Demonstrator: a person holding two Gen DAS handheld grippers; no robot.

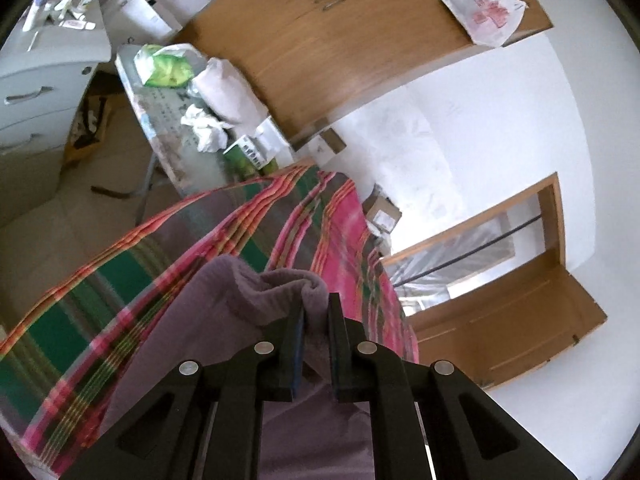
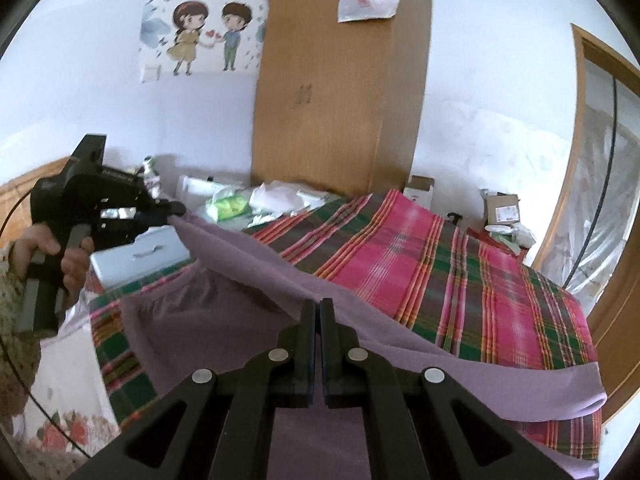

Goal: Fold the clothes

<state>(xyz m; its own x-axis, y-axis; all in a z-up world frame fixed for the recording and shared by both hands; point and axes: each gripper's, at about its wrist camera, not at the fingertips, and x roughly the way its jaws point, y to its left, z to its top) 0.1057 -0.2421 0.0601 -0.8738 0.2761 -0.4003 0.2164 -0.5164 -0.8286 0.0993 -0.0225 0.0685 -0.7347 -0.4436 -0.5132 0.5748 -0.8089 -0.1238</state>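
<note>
- Step in hand, as I read it: you're mid-fold w/ the purple garment (image 2: 224,312). One edge is lifted off the bed (image 2: 460,264) and stretched between both grippers.
- Left gripper (image 1: 316,312): its jaws pinch a bunched roll of the purple cloth, which humps up just ahead of them. In the right-wrist view the same tool (image 2: 120,208) sits far left of the right jaws, held in your hand (image 2: 60,256), w/ the cloth edge running from its tip.
- Right gripper (image 2: 315,312): jaws pressed nearly together w/ only a thin slit left. The fabric edge passes right at them, so prob. clamped on it, tho the nip itself is hard to see.
- Garment: plain mauve, soft knit look, no print. The lifted edge runs taut-ish from jaws to jaws; the rest drapes below and lies on the plaid bedcover. To the right of the right jaws a flap hangs over the bed's near edge.
- Next move, my guess: carry both corners fwd together, away from you, keep even tension, lay the edge down square across the plaid, then let go.
- Watch: uneven height btw. the two ends will skew the crease.
</note>
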